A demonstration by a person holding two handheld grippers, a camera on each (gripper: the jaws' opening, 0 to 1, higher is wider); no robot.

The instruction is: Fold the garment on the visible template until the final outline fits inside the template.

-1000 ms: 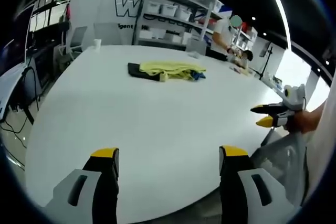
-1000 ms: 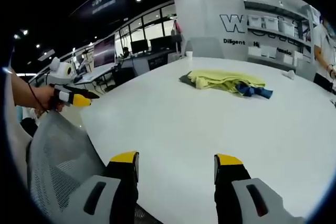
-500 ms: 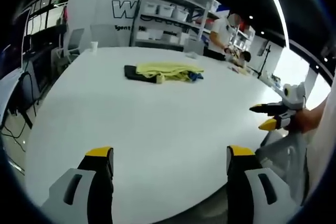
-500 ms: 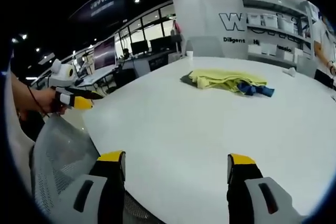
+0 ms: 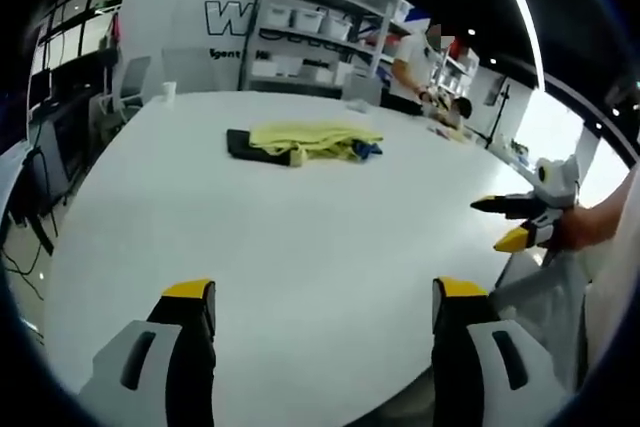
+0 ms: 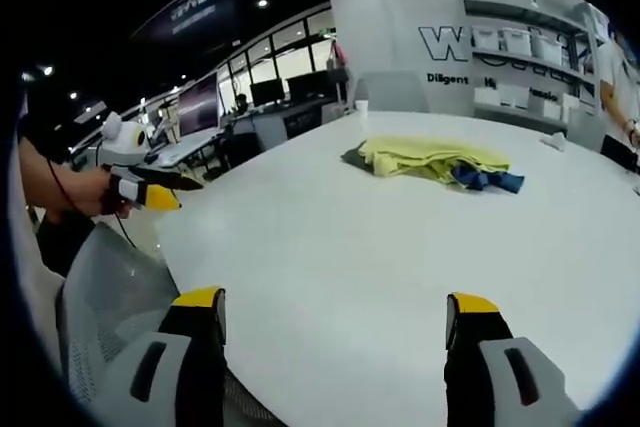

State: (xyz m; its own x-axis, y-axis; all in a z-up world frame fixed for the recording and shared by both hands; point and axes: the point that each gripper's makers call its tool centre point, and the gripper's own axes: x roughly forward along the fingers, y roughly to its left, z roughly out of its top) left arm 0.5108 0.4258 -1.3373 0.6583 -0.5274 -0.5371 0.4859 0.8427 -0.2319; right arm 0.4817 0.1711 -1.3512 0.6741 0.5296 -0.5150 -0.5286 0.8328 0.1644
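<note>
Grippers poised at table edge, garment far off

Table point(image 5: 300, 237): smooth white top w/ curved near edge, wide bare room between edge and cloth. Left gripper point(image 5: 315, 292) and right gripper point(image 6: 335, 302) both hold yellow-tipped jaws wide apart, gripping nothing. Yellow garment point(image 5: 315, 137), soft and crumpled, lies well apart toward the far side, over a dark flat piece point(image 5: 250, 143), blue cloth point(image 6: 488, 179) touching its end. Grey mesh chair point(image 6: 110, 287) sits just beside the edge.

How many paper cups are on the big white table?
1. One small white paper cup stands alone at the far edge of the round white table, beyond the crumpled yellow garment. Others may be hidden.
</note>
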